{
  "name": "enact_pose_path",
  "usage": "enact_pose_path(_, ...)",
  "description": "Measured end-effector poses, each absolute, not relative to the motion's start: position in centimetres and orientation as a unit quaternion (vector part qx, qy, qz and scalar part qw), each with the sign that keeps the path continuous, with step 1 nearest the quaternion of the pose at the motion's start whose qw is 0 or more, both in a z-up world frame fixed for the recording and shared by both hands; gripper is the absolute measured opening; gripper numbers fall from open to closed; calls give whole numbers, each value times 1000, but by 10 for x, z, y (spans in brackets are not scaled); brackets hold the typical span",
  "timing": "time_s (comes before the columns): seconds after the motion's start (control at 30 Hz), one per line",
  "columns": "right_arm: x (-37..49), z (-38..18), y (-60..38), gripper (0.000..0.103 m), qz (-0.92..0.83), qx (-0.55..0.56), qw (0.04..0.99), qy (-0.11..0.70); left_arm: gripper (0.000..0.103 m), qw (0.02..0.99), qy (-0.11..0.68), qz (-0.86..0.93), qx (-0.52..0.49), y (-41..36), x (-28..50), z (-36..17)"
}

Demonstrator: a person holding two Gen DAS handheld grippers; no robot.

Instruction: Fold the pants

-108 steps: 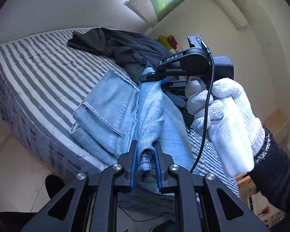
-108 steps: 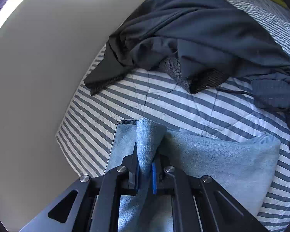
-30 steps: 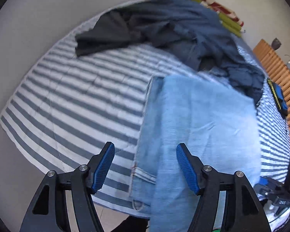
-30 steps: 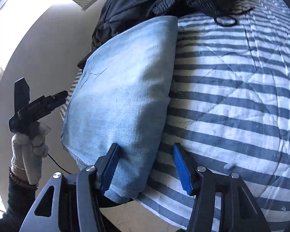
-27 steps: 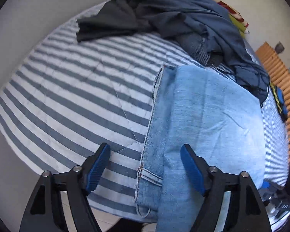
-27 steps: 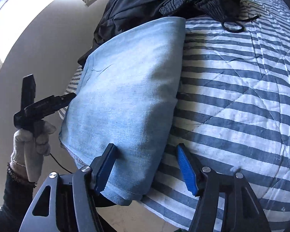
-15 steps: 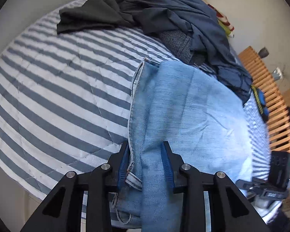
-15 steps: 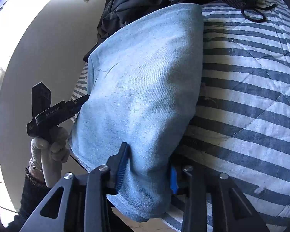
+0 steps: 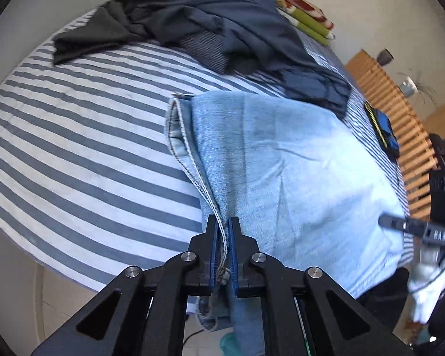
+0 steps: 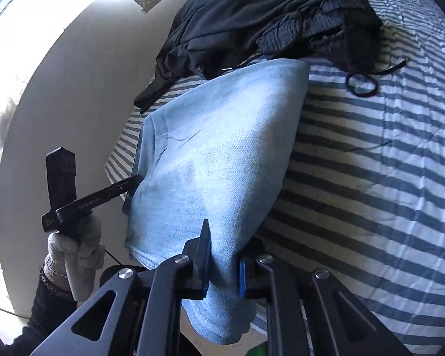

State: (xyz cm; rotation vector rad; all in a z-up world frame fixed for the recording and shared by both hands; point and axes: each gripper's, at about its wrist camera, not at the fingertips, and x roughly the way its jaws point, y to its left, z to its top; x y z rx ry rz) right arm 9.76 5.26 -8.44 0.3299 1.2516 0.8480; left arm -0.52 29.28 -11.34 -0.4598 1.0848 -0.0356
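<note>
Light blue jeans lie folded on the striped bed, their near edge hanging over the mattress side. My left gripper has its jaws closing, and the blue pads pinch the stitched seam edge at the jeans' near left corner. In the right wrist view the jeans rise toward my right gripper. Its jaws are closing too, with a thick fold of denim pressed between them at the near right corner. The left gripper shows there at the jeans' left edge, held by a white-gloved hand.
A heap of dark clothes lies at the far side of the bed, just beyond the jeans. A dark cord loop rests on the stripes. A wooden slatted frame and a blue-yellow object are at the right.
Both grippers came in over the jeans' near edge with jaws wide, then closed onto the denim. The right corner now lifts slightly off the bed.
</note>
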Motion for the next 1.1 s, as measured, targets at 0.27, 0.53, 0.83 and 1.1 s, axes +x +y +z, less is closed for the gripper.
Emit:
enact_pose_path(0.27, 107, -73, -49, 12, 342, 76, 738, 576, 3, 824, 517, -93, -215, 174, 3, -113)
enact_pose_path(0.53, 127, -61, -193, 12, 281, -39, 766, 576, 3, 807, 521, -187, -205, 15, 35, -113)
enact_pose_path(0.83, 196, -73, -313, 15, 196, -102, 789, 573, 4, 786, 542, -262, -145, -135, 95, -124)
enact_pose_path(1.1, 152, -55, -388, 23, 110, 24, 849, 516, 8, 809, 508, -271, -117, -77, 84, -52)
